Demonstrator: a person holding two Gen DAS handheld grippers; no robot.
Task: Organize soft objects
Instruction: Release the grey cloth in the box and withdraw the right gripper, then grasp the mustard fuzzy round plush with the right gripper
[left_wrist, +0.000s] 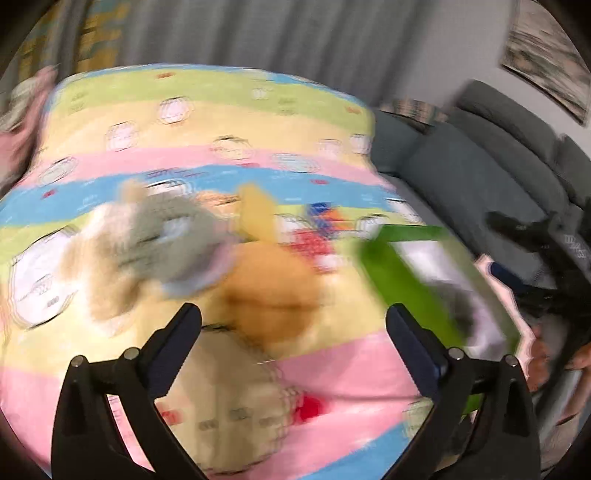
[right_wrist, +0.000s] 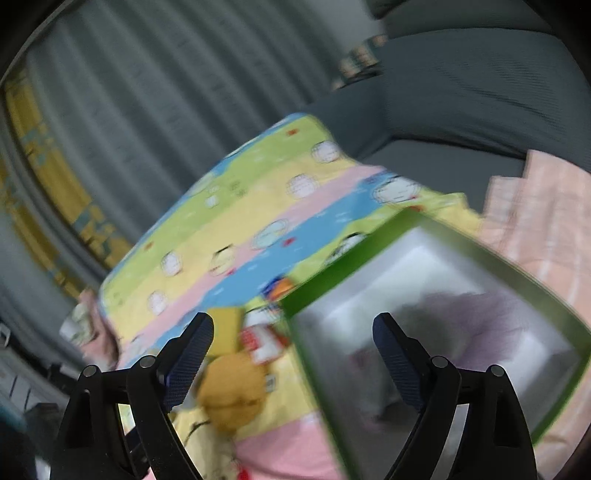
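Everything is motion-blurred. On a striped cartoon blanket lie a grey and beige plush, an orange-brown plush, a yellow soft item and a red, blue and orange toy. My left gripper is open above the orange-brown plush, holding nothing. To the right stands a green-rimmed box. My right gripper is open at the box's near-left rim, empty. A grey-purple plush lies inside. The orange-brown plush sits by its left finger.
A grey sofa runs behind and to the right of the blanket. A pink checked cloth lies beyond the box. Grey curtains hang at the back. A person's hand shows at the right edge of the left wrist view.
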